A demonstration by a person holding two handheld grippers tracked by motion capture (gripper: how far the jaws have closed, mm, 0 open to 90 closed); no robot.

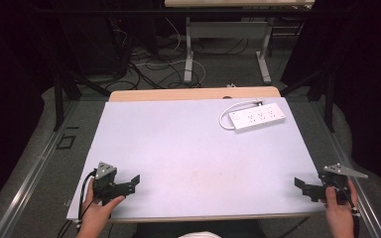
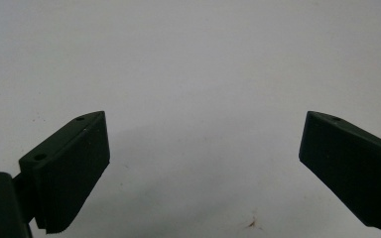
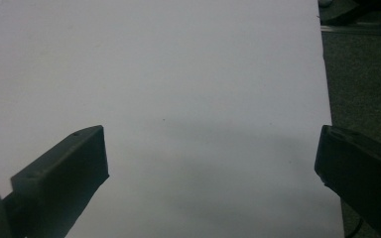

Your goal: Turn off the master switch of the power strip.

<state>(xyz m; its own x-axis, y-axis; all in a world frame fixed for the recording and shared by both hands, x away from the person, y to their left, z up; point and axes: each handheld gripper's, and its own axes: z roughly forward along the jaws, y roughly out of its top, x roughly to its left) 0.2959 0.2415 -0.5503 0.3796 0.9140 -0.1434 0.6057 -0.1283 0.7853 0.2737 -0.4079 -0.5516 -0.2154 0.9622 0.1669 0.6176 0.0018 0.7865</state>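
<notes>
The high view looks forward and down over the whole table (image 1: 193,148) from the person's side. Each gripper view rides close above that pale top (image 2: 193,74), facing along its own spread jaws; the right one apparently reaches the table's edge (image 3: 325,89).

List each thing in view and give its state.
Left tool: jaws wide open, holding nothing, at the table's near left edge.
Right tool: jaws wide open, holding nothing, at the near right edge.
Power strip: lying flat at the far right, nothing plugged in, its cord looped beside it.
Table: white top.
</notes>
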